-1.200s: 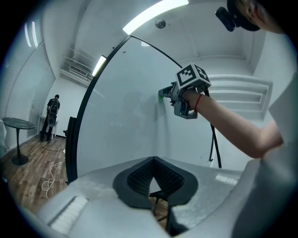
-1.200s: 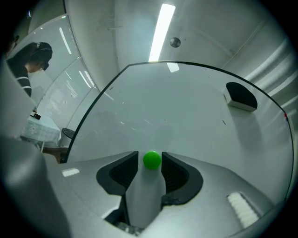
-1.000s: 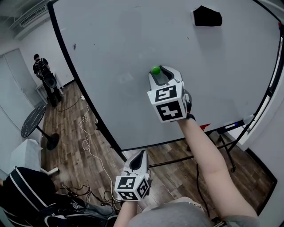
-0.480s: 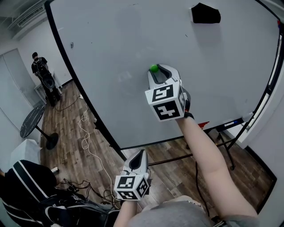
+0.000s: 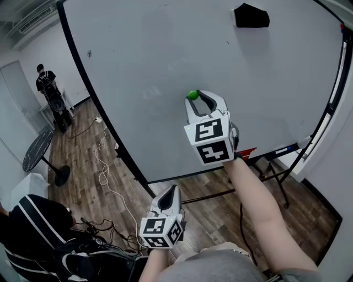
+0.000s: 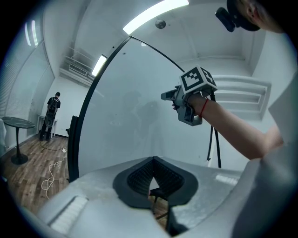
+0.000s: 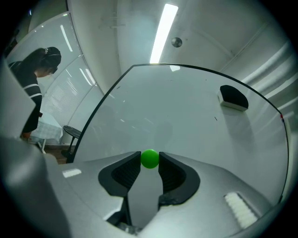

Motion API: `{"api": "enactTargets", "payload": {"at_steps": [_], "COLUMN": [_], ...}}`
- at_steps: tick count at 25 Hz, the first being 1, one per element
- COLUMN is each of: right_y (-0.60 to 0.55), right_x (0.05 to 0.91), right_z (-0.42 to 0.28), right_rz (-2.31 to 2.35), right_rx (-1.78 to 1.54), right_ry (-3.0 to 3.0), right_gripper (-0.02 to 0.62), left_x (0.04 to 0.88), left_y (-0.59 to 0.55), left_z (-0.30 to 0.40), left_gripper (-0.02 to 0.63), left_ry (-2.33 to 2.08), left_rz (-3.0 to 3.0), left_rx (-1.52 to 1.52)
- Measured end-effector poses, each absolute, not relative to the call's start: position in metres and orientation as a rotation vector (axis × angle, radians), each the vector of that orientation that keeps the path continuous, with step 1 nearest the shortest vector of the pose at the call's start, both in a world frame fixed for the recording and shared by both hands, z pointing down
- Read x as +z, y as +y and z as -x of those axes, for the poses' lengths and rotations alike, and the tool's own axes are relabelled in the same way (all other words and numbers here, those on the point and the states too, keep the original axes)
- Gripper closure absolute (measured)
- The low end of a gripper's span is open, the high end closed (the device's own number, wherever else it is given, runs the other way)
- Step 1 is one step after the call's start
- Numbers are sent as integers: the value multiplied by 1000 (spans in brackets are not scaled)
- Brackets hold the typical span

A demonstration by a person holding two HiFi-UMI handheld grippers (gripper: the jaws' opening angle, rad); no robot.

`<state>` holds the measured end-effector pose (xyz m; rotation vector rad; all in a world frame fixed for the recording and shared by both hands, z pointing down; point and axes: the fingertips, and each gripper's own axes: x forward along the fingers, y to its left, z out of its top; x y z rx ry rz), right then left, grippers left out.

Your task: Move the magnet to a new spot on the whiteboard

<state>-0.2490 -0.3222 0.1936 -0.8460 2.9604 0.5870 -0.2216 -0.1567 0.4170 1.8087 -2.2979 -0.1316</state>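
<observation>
Magnet [image 5: 192, 95]: small, green, round in both views, so no long axis and no pointing direction to tell. Pinched at its sides by the right gripper [image 5: 197, 98], jaws having just been closing, pads now pressing on it from left and right. Placed around the middle of the whiteboard [image 5: 143, 49], seemingly against the surface, though contact hard to judge. Black eraser [image 5: 251, 16] well apart, at upper right. Left gripper [image 5: 170, 194] lower, off the board, tips pressed together on nothing.
</observation>
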Motion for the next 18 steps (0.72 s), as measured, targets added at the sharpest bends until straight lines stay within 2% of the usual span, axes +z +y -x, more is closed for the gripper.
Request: {"api": "enactTargets", "payload": {"at_steps": [18], "right_y": [-296], "right_x": [216], "right_z": [192], "right_rz": [849], "right_rx": [544], "right_ry": [2964], "right_gripper": [474], "left_x": [419], "left_y": [-156], "left_z": [193], "left_gripper": [601], "left_ry": [-2274], "left_rz": [-1843], "left_rx": [-145]}}
